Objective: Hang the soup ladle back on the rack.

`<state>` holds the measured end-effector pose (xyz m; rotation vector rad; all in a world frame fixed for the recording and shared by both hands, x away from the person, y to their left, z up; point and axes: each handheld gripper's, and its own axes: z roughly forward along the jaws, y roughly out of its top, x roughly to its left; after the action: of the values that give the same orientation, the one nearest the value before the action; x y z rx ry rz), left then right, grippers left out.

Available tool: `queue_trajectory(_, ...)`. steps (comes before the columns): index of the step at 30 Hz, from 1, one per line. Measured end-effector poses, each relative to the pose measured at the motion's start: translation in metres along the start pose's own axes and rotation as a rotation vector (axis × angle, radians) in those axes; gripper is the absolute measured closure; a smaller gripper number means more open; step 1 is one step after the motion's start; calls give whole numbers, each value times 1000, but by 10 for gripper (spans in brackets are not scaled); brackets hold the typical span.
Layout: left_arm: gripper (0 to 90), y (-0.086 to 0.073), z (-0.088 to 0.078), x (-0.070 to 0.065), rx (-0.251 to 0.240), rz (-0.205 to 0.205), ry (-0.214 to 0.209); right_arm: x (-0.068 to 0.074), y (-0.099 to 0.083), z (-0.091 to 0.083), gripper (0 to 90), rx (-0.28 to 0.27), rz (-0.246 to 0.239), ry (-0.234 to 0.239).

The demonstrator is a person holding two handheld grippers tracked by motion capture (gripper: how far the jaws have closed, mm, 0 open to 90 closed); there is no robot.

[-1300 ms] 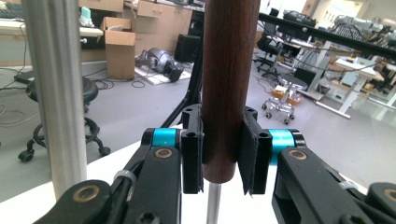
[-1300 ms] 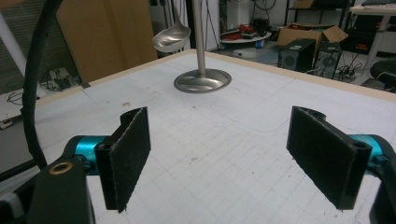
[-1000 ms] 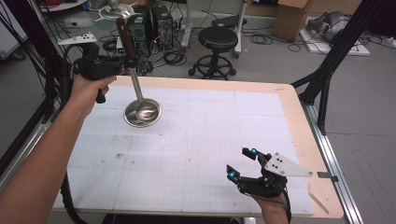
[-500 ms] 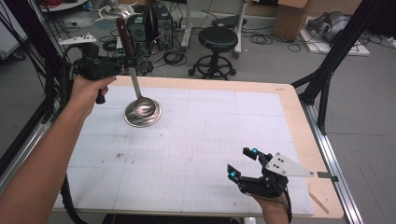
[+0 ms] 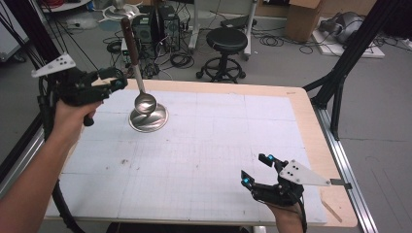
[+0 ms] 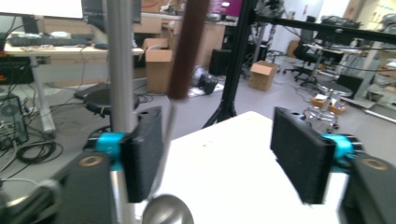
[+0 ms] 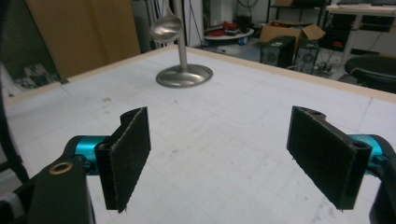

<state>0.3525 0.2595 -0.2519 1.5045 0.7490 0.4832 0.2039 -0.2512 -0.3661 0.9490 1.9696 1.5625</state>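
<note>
Your left claw [image 5: 116, 83] sits at the upper left of the high view, above the far left part of the table [image 5: 218, 145]. In the left gripper view its jaws stand wide apart, and the ladle [image 5: 137, 82] runs just beside the left-hand pad [image 6: 144, 154]; you cannot tell whether pad and ladle touch. Nothing is clamped between the pads.

The ladle stands nearly upright: dark brown handle on top, thin metal shaft below, bowl at the bottom. Its bowl hangs just above a round metal dish [image 5: 148, 119] that lies flat on the table, upper left of centre in the high view. The right gripper view shows the same dish [image 7: 184, 74] with a metal post rising from its middle and the ladle bowl [image 7: 166, 25] beside that post.

Your right claw [image 5: 255, 170] is at the lower right of the high view, over the near right part of the table and well apart from the dish. In its own view the jaws are spread wide with bare table between the pads [image 7: 133, 154].

No brand, label or readable writing is visible on any item.
</note>
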Motion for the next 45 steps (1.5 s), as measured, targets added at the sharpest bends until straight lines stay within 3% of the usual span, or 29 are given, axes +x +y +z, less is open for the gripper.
queue_trajectory(2, 172, -14, -8, -8, 8, 2, 3, -2, -3, -1, 206, 13, -6, -18)
queue_trajectory(4, 174, -30, -15, -15, -5, 6, -20, -5, -6, -2, 205, 21, 2, -25)
queue_trajectory(6, 173, -46, -21, -21, -4, 28, -26, -7, -9, -4, 205, 27, 6, -38)
queue_trajectory(10, 169, -79, -34, -34, -48, 46, -35, -8, -13, -9, 205, 40, -2, -56)
queue_trajectory(13, 169, -99, -40, -46, -22, 65, -29, -10, -18, -12, 205, 34, 6, -56)
queue_trajectory(17, 171, -121, -46, -61, 2, 61, -71, -9, -22, -16, 205, 43, -9, -68)
queue_trajectory(21, 176, -136, -46, -69, 36, 63, -74, -8, -22, -20, 205, 30, -3, -74)
queue_trajectory(32, 180, -154, -49, -73, 49, 44, -76, -10, -28, -25, 205, 26, 11, -88)
queue_trajectory(45, 184, -156, -52, -73, 54, 36, -74, -10, -28, -25, 205, 22, 10, -97)
